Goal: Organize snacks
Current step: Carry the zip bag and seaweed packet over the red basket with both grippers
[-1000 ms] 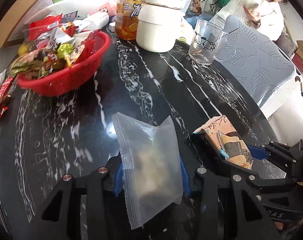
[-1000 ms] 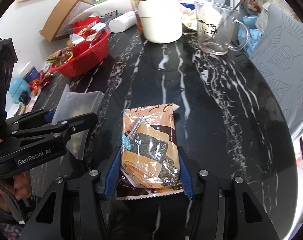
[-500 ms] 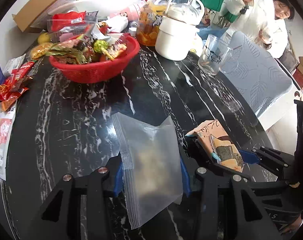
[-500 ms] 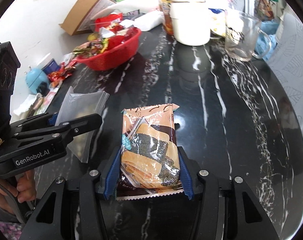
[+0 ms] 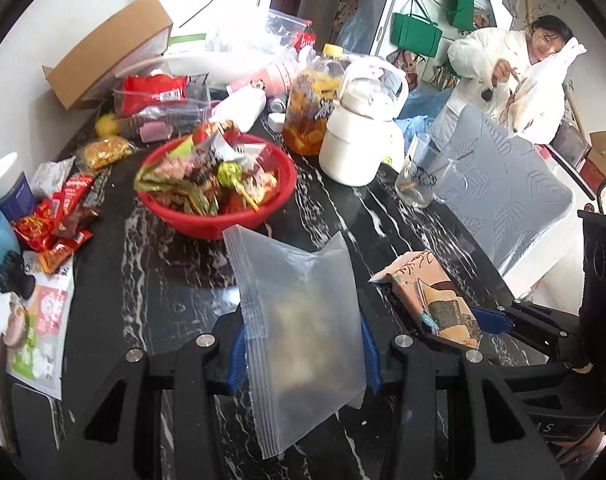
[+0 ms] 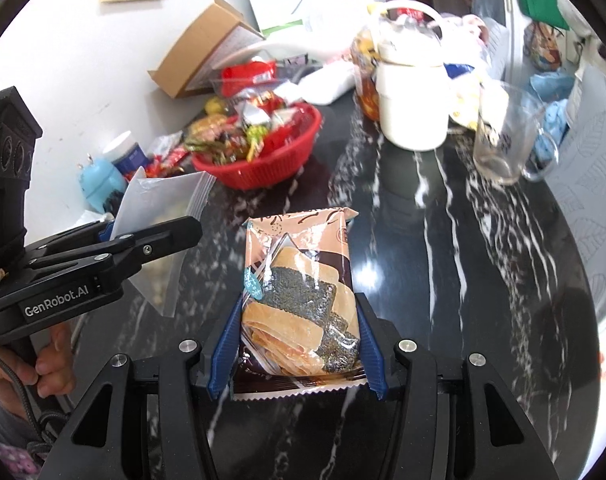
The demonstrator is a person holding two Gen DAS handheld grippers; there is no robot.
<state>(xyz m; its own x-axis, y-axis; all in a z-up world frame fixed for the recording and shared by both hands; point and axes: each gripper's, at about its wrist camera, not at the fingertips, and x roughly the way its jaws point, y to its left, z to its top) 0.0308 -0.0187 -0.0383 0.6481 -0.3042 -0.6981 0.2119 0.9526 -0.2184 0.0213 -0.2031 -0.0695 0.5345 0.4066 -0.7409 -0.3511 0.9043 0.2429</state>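
My left gripper (image 5: 301,350) is shut on a clear zip bag (image 5: 299,320) and holds it above the black marble table (image 5: 163,276). The bag also shows in the right wrist view (image 6: 163,208), at the left. My right gripper (image 6: 295,336) is shut on an orange cracker snack packet (image 6: 299,288), raised over the table; the packet shows in the left wrist view (image 5: 427,296) to the right of the bag. A red basket (image 5: 219,196) full of wrapped snacks sits behind, also in the right wrist view (image 6: 259,148).
A white kettle (image 5: 363,136), a juice bottle (image 5: 307,116) and a glass mug (image 5: 419,180) stand at the back. Loose snack packets (image 5: 59,216) lie along the left edge. A grey cushioned chair (image 5: 503,196) stands at the right, a person (image 5: 515,68) behind it.
Both grippers have lifted and tilted up with their loads; the basket and back clutter now sit lower and nearer in both views. Both grips stay unchanged.
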